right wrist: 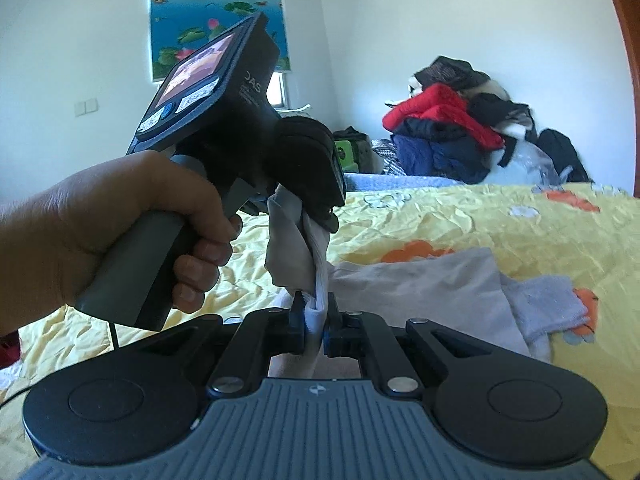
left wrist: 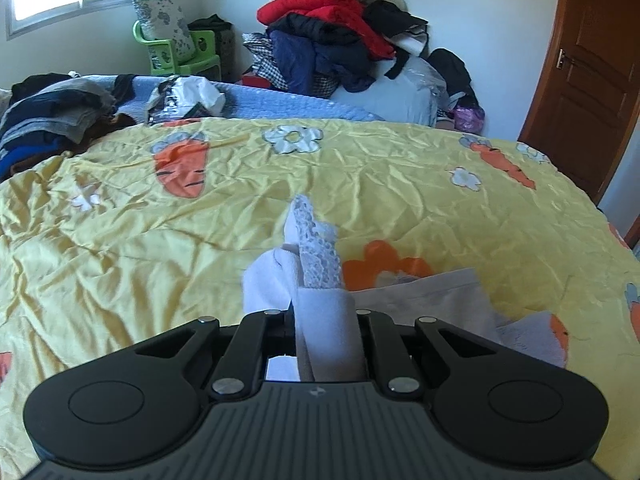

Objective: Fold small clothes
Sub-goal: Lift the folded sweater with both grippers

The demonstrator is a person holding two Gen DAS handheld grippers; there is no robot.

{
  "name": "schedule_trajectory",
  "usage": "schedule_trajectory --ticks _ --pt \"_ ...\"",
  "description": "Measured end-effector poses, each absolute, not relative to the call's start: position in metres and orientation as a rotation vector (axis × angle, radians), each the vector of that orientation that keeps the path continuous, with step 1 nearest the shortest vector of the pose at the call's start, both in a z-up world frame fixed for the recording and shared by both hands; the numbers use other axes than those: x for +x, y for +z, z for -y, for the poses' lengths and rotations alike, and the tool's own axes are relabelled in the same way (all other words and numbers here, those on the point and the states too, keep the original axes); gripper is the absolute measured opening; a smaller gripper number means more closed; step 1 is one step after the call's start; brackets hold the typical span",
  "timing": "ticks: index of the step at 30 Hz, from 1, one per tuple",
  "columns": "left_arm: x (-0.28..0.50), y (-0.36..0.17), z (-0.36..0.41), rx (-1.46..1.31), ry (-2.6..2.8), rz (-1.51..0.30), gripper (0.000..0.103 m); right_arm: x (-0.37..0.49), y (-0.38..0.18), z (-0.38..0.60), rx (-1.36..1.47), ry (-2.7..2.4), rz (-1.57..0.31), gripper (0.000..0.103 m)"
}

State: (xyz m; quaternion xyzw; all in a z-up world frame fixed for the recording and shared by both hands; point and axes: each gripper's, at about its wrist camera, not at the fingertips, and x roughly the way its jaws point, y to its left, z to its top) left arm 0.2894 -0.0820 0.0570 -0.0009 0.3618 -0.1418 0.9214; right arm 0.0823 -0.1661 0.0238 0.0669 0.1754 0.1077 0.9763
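A small white garment with a lace edge is bunched between the jaws of my left gripper, which is shut on it above the yellow bedspread. In the right wrist view the same white garment hangs from the left gripper, held by a hand. My right gripper is shut on the garment's lower end. The rest of the cloth trails to the right on the bed, over a pale blue-grey piece.
The yellow carrot-print bedspread covers the bed. A big heap of red and dark clothes stands at the far side. Folded dark clothes lie at the far left. A wooden door is on the right.
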Motion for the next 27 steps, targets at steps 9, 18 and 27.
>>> schedule_trajectory --ticks 9,18,27 --pt "0.289 0.053 0.12 0.025 -0.32 -0.743 0.012 0.078 0.017 0.197 0.221 0.184 -0.372 0.008" --pt "0.291 0.043 0.148 0.045 -0.333 -0.756 0.012 0.081 0.005 0.227 0.307 0.152 -0.396 0.008" --pt "0.288 0.039 0.172 0.066 -0.355 -0.759 0.012 0.08 -0.002 0.243 0.338 0.133 -0.396 0.008"
